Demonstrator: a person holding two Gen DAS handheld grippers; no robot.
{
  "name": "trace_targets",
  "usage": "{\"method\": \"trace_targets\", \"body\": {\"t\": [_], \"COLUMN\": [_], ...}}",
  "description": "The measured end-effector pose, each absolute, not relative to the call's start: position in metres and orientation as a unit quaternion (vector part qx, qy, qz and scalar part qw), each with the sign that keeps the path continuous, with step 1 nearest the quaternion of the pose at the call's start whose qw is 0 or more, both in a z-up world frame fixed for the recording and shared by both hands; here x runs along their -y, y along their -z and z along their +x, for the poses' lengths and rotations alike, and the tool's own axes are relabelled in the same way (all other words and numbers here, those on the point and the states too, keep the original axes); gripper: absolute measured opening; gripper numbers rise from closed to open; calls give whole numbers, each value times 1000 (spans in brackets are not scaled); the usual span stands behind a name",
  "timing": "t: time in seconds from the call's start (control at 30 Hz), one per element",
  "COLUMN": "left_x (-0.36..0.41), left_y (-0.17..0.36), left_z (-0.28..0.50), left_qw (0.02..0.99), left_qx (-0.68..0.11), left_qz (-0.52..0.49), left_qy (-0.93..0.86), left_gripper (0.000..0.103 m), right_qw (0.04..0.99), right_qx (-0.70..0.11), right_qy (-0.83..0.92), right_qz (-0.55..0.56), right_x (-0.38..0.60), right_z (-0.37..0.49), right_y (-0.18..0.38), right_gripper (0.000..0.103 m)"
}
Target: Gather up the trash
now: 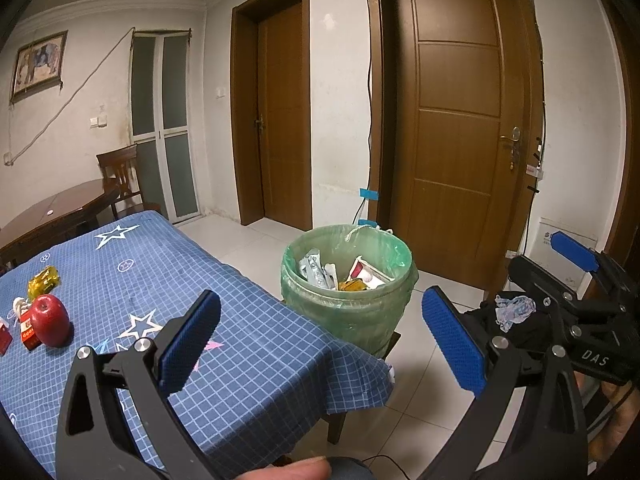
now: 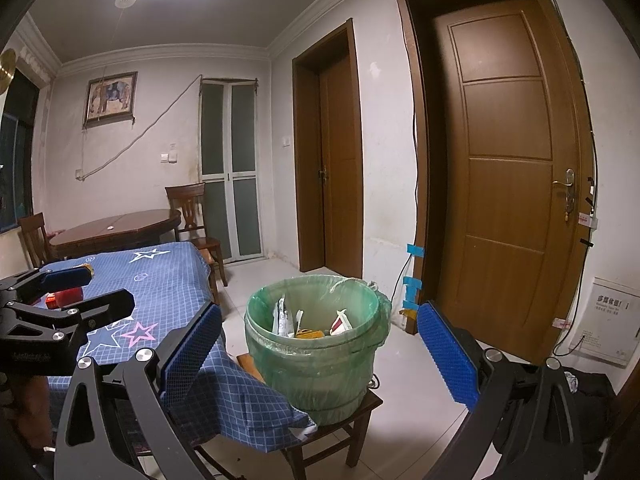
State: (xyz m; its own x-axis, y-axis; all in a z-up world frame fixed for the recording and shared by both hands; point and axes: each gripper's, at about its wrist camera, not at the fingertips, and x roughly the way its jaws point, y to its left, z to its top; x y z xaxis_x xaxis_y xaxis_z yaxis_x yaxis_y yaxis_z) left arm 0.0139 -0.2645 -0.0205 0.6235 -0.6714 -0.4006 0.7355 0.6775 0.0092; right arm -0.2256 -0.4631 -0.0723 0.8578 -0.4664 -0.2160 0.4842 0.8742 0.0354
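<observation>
A bucket lined with a green bag (image 1: 352,312) (image 2: 320,376) stands on a wooden stool (image 2: 362,404) off the table's right corner, with several wrappers inside. The table has a blue checked cloth (image 1: 224,320) (image 2: 168,276). At its left lie a yellow wrapper (image 1: 43,280), a red apple (image 1: 50,320), a red-and-white packet (image 1: 27,330) and a white crumpled scrap (image 1: 18,306). My left gripper (image 1: 320,340) (image 2: 112,286) hangs open over the table corner, holding nothing. My right gripper (image 2: 320,340) (image 1: 534,251) is open and empty, facing the bucket from the right.
Two brown doors (image 1: 460,120) (image 1: 280,120) fill the far wall. A round wooden table (image 2: 116,228) and chairs (image 2: 192,212) stand behind. A black bag with a crumpled cloth (image 1: 514,308) lies on the tiled floor at right. A person's finger (image 1: 296,468) shows at the bottom.
</observation>
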Motion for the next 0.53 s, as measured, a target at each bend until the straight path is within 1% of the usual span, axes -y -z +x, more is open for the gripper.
{"method": "trace_targets", "body": {"t": [0.2,0.53], "left_x": [264,269], "left_y": [22,27], "left_z": [18,17], "left_qw": [891,893], "left_qx": [-196,-195], "left_qz": [75,93], "left_qy": [402,396], "left_gripper": [97,97], "right_qw": [963,963], "right_qx": [-100,-101], "right_qy": [246,246], "right_qz": [45,47], "right_x": [464,466], "right_z": [-226,-225], "right_y": [72,75], "right_gripper": [98,98]}}
